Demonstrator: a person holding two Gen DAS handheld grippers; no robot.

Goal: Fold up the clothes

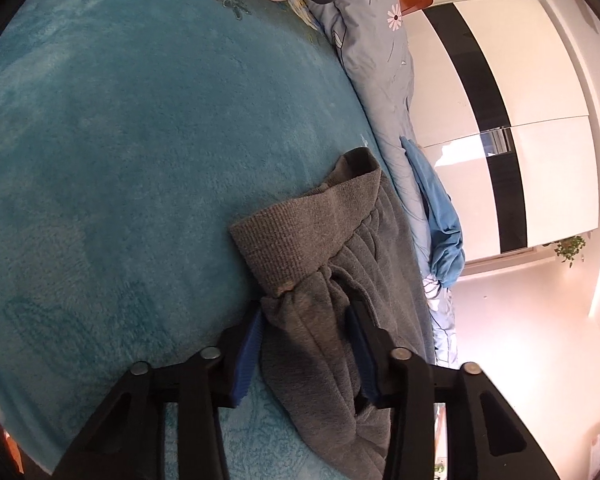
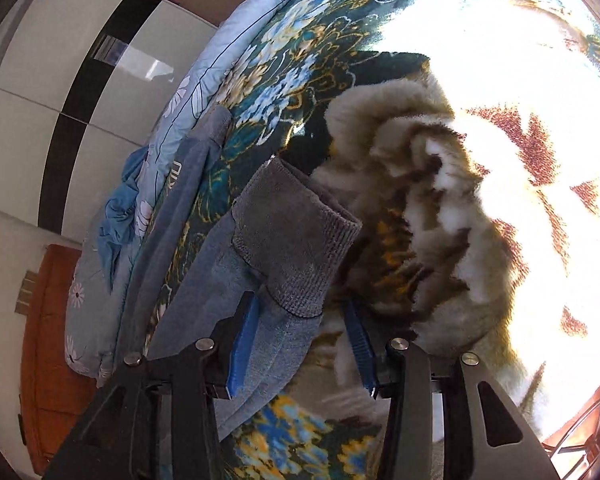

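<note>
In the left wrist view, the left gripper sits at the bottom centre of the frame with its blue-padded fingers apart. A bunched grey sweater sleeve runs up between them; whether the pads actually press the cloth cannot be told. The sleeve's ribbed cuff lies folded over just above the fingers, near the middle of the frame. Under it spreads a teal fleece blanket, filling the left and centre. Along the blanket's right edge lies a pale blue quilt printed with daisies, and a crumpled blue garment rests on it at centre right. White wardrobe doors with a black stripe fill the right side.

In the right wrist view, the right gripper is at the bottom centre, its fingers also apart. A grey-blue sleeve passes between them, closer to the left pad, and its ribbed cuff stands just above the fingertips at mid-frame. To the right of the cuff is a fluffy brown and white blanket, washed out by bright light at the upper right. A dark floral blanket covers the upper centre. The daisy quilt runs along the left, with the wardrobe at the upper left.
</note>
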